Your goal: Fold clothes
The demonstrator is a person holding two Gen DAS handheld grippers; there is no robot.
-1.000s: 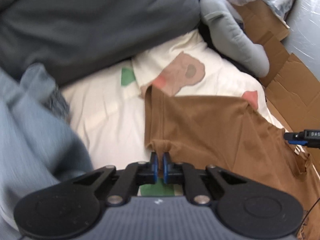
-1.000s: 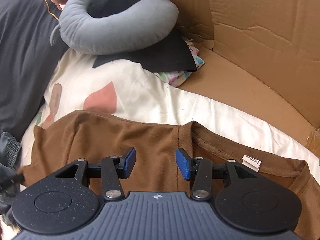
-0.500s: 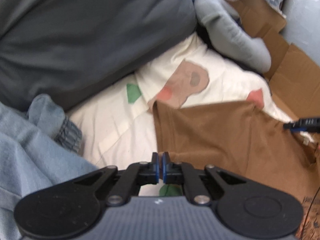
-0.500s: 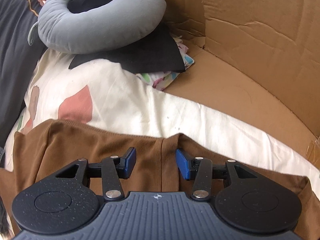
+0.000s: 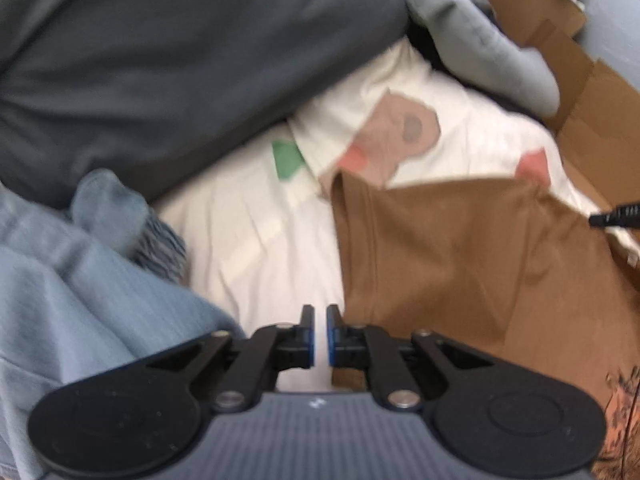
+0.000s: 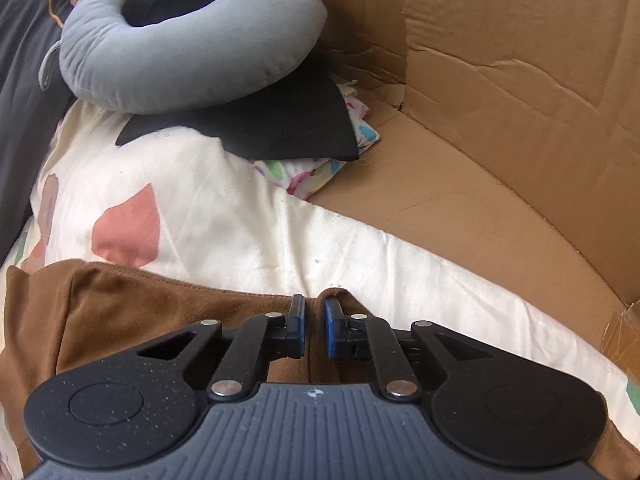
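My right gripper point(image 6: 314, 328) has just snapped its jaws in, from wide apart a moment ago to a narrow slot, and there is brown cloth bunched between the blue pads: I judge it is pinching the far edge of the brown shirt point(image 6: 132, 312), right at the hem that borders the cream sheet point(image 6: 224, 220). That is the change that matters, because this side now has a hold to lift with.

My left gripper point(image 5: 319, 336) is nearly pressed together too, only a thin slit showing, having eased apart a hair. A second ago it had a gather of brown fabric in its tips; now I see pale sheet through the slit and the shirt's edge sitting just beside the right-hand pad. So I read it as closed on nothing, though the view is blurred.

Out from there, the shirt lies spread across the sheet, with a blue garment point(image 5: 80, 288) heaped to the left and a grey neck pillow point(image 6: 188, 44) and cardboard point(image 6: 500, 92) beyond. Next call, I think: re-pinch the left corner before lifting.
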